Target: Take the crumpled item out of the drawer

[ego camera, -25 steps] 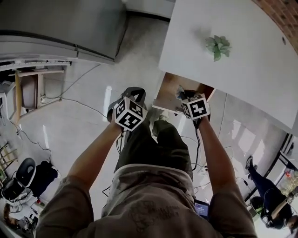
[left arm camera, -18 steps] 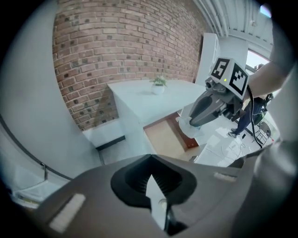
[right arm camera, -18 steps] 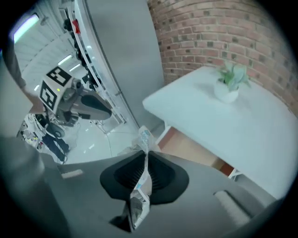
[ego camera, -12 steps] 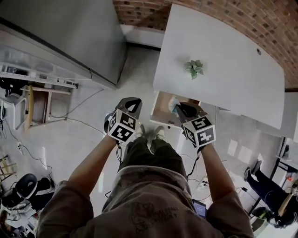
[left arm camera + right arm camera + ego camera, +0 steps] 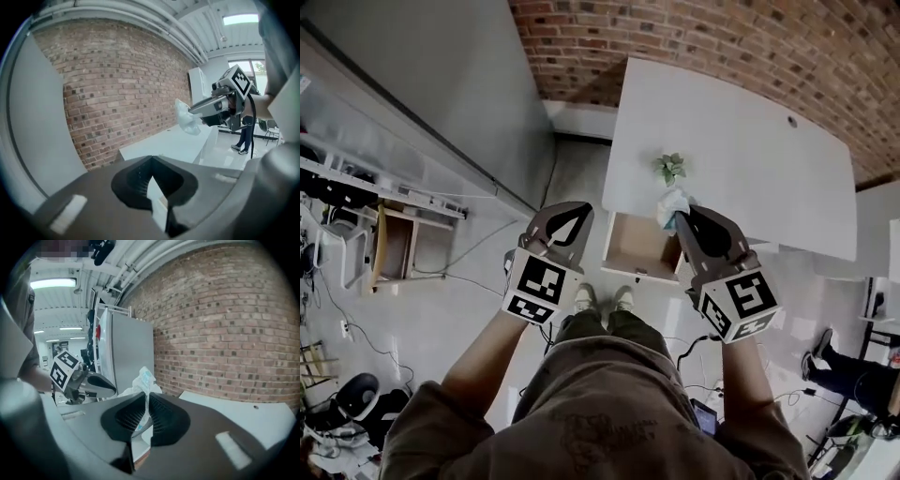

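Note:
My right gripper (image 5: 682, 217) is shut on the crumpled white item (image 5: 672, 203), a wad of thin plastic or paper, and holds it up over the white table's front edge. In the right gripper view the wad (image 5: 142, 379) sticks out above the closed jaws of the right gripper (image 5: 144, 397). Below it the wooden drawer (image 5: 639, 249) stands pulled open under the table (image 5: 750, 178). My left gripper (image 5: 565, 217) hovers left of the drawer, shut and empty. From the left gripper (image 5: 151, 161) I see the held wad (image 5: 188, 121) in the air.
A small green plant (image 5: 670, 167) stands on the table just beyond the wad. A brick wall (image 5: 750, 56) runs behind the table. A tall grey cabinet (image 5: 441, 84) is at the left, cables and a wooden stool (image 5: 389, 248) on the floor.
The right gripper has lifted out of the drawer with the crumpled item and risen above the table edge. The left gripper rose too, and the head view tilted up toward the wall.

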Demonstrator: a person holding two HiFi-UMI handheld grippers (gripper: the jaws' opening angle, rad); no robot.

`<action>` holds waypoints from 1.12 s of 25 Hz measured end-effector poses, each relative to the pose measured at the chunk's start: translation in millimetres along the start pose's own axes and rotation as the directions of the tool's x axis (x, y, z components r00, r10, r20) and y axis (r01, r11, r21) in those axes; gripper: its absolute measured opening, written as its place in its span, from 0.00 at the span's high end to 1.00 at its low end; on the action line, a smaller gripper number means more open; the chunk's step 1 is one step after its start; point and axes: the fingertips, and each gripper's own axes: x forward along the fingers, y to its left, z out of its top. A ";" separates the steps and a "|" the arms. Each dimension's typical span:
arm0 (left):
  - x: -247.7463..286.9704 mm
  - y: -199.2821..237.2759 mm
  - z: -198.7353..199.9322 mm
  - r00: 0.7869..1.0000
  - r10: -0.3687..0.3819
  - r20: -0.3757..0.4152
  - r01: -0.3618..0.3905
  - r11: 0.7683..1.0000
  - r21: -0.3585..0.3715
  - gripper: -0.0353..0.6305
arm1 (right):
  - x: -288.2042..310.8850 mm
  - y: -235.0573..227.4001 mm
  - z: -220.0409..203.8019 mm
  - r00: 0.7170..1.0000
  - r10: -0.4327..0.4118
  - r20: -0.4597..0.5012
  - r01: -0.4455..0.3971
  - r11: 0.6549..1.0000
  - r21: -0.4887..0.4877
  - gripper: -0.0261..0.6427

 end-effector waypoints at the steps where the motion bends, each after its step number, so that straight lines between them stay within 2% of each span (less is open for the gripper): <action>1: -7.1 0.1 15.1 0.999 0.007 0.032 -0.007 1.000 0.004 0.95 | -9.6 0.8 14.0 0.999 -0.008 0.035 0.008 1.000 -0.011 0.88; 5: -35.1 -1.1 63.9 0.989 0.027 0.149 -0.031 0.999 0.021 0.95 | -46.0 6.5 61.7 0.987 -0.043 0.152 0.052 0.997 -0.052 0.88; 9: -60.7 -8.4 107.5 0.965 0.022 0.261 -0.039 0.998 0.057 0.95 | -82.6 12.3 97.9 0.965 -0.085 0.248 0.109 0.990 -0.085 0.88; 12: -79.6 -16.2 127.0 0.949 0.024 0.315 -0.039 0.998 0.041 0.95 | -109.7 16.9 115.1 0.946 -0.113 0.302 0.150 0.984 -0.100 0.88; 16: -97.6 -23.8 140.3 0.937 0.039 0.347 -0.059 0.997 0.048 0.95 | -139.7 18.8 125.6 0.921 -0.153 0.358 0.195 0.977 -0.084 0.88; 19: -103.6 -29.2 143.4 0.937 0.036 0.348 -0.065 0.995 0.072 0.95 | -157.3 20.5 124.0 0.906 -0.177 0.385 0.212 0.976 -0.051 0.89; 24: -108.4 -31.2 144.7 0.936 0.033 0.351 -0.060 0.996 0.067 0.95 | -163.4 27.0 106.9 0.921 -0.183 0.344 0.215 0.975 -0.055 0.89; 28: -109.4 -33.4 145.0 0.938 0.020 0.346 -0.052 0.995 0.082 0.95 | -168.3 25.0 100.9 0.917 -0.213 0.337 0.236 0.971 -0.028 0.89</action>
